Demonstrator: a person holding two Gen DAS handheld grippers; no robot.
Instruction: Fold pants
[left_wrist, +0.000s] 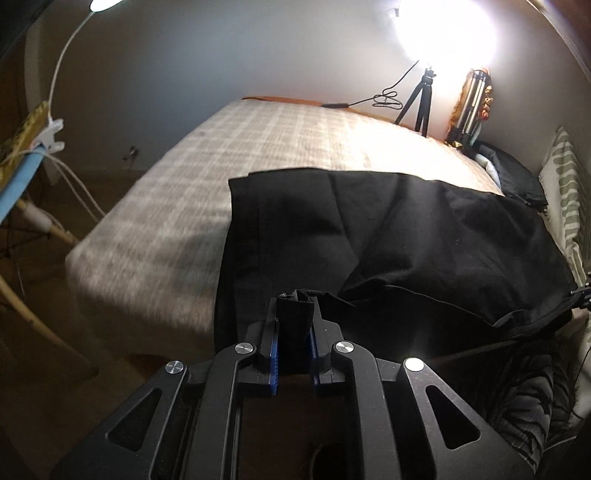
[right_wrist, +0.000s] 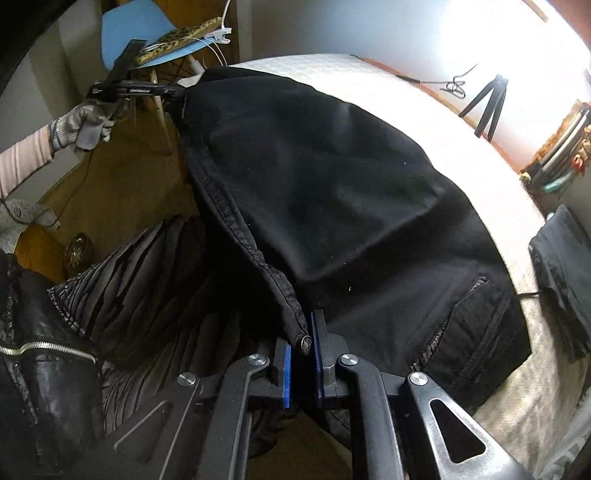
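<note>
Black pants (left_wrist: 388, 236) lie spread across the bed, partly hanging over its near edge. My left gripper (left_wrist: 294, 314) is shut on a bunched fold of the pants' edge, held above the bed's near side. My right gripper (right_wrist: 306, 343) is shut on the waistband by the metal button (right_wrist: 305, 345). In the right wrist view the pants (right_wrist: 332, 192) stretch from there to my left gripper (right_wrist: 177, 92), held by a gloved hand at the far left. A zip pocket (right_wrist: 443, 325) shows near the right gripper.
The bed (left_wrist: 258, 147) has a beige checked cover. A small tripod (left_wrist: 419, 103) and a bright lamp stand at its far side. A blue chair (right_wrist: 147, 40) is left of the bed. Dark folded cloth (right_wrist: 561, 258) lies at the right. A dark jacket (right_wrist: 48, 332) is below left.
</note>
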